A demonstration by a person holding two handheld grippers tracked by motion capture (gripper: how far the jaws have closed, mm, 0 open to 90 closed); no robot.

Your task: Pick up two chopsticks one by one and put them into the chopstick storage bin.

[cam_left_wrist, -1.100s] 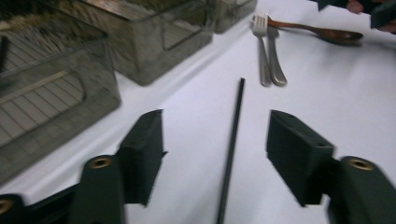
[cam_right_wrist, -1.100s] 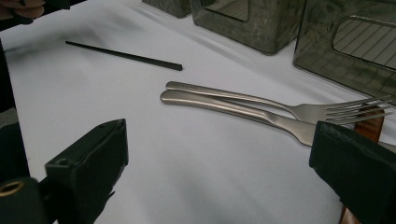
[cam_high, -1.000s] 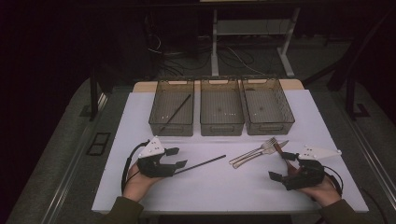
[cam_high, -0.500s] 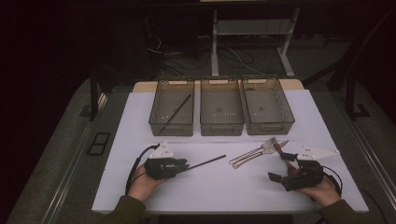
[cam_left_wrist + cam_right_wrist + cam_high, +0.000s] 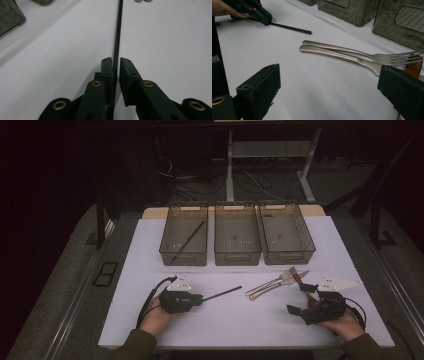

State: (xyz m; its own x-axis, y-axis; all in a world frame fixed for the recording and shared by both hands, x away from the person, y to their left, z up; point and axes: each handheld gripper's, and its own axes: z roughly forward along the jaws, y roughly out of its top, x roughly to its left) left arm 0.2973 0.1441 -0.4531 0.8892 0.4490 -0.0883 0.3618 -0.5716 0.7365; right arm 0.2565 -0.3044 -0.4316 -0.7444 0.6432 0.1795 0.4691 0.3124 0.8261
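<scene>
Chopstick [image 5: 222,294], thin and black, lies flat on the white table [image 5: 220,330], well in front of the three bins, and runs from the left gripper [image 5: 115,65] out toward the cutlery. In the left gripper view the rod passes between the two black jaws, which are drawn in close on either side of it; the left pad appears to touch it while a sliver of gap shows at the right pad, so whether it is truly pinched is hard to make out. Its near end is hidden under the gripper body, and its far end is cut off by the top edge of that view.

In the high view the left hand [image 5: 155,316] covers part of that gripper, and the sleeve is cropped by the bottom edge. A second black chopstick [image 5: 187,241] rests slanted inside the left bin [image 5: 170,251]; the middle bin [image 5: 237,254] and right bin [image 5: 305,251] are dim, with only faint specks on their floors.

The right gripper [image 5: 304,299] rests on the table with its jaws spread wide, holding nothing. Just ahead of it lie a fork [image 5: 372,57] and a knife [image 5: 342,57], side by side and touching; the knife's blade is hidden behind the right jaw, and the fork's tines run off the picture's edge.
</scene>
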